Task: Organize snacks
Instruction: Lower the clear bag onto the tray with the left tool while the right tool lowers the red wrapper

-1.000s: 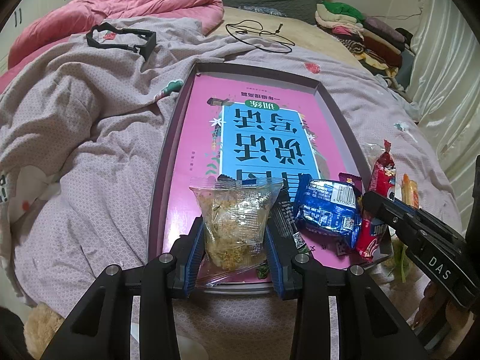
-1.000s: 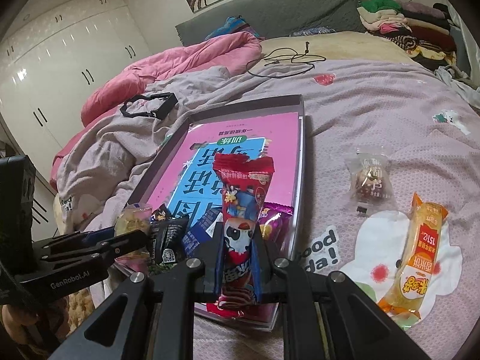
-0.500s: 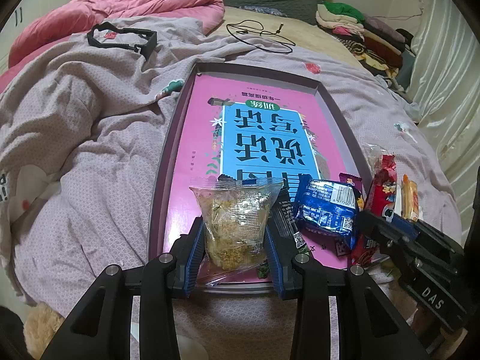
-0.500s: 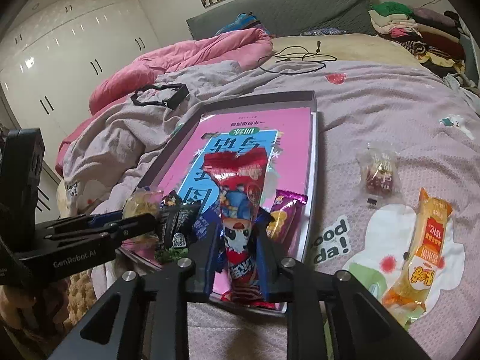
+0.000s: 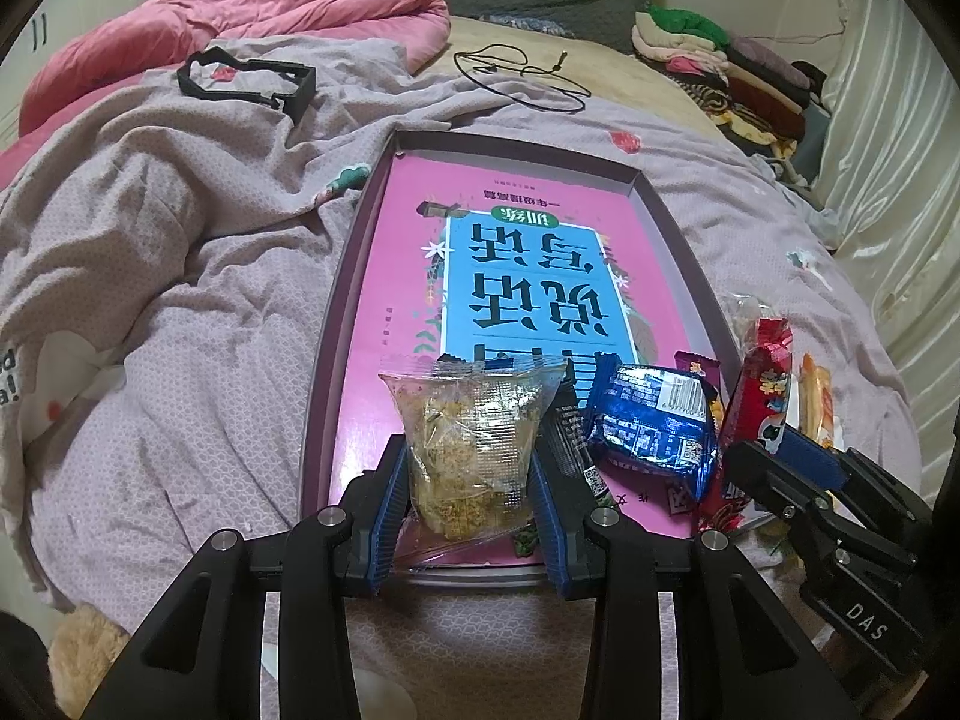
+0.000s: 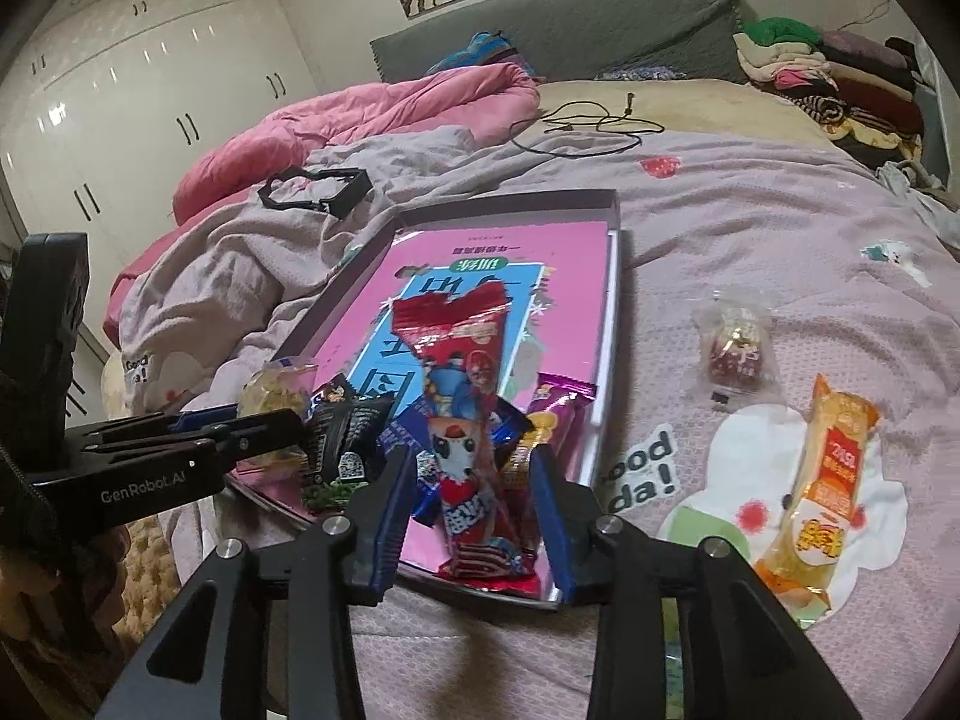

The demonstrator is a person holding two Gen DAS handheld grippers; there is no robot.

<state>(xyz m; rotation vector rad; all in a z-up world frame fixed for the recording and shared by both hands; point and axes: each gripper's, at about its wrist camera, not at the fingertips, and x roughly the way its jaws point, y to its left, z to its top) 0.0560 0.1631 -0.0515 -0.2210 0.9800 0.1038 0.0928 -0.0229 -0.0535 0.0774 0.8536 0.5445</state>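
- We see the left gripper (image 5: 471,501) pinching a clear bag (image 5: 474,438) of pale crumbly snack, both blue pads pressed on its sides; the bag stands upright over the near edge of the tray (image 5: 336,324).
- In the right wrist view, the right gripper (image 6: 474,510) stands spread, its pads on either side of a red pack (image 6: 465,420) with gaps between pad and wrapper; the pack leans over the tray's near right corner, its bottom on the tray floor.
- The tray is a shallow purple box lying on the bed, with a pink book (image 5: 522,276) flat on its floor.
- At the tray's near end, just right of the clear bag, we see a black pack (image 5: 573,438), then a blue pack (image 5: 651,420), with a purple pack (image 6: 555,414) past it near the right wall.
- On the lilac sheet (image 6: 750,210) right of the tray lie two more snacks: a small clear bag of red pieces (image 6: 735,348) and, nearer us, an orange pack (image 6: 822,480) on the sheet's printed patch.
- Far left of the tray a black frame (image 5: 246,81) lies on the rumpled sheet, with a pink duvet (image 5: 240,18) behind it.
- Beyond the tray's far end a black cable (image 5: 519,75) lies looped.
- Folded clothes (image 6: 828,72) are stacked at the far right.
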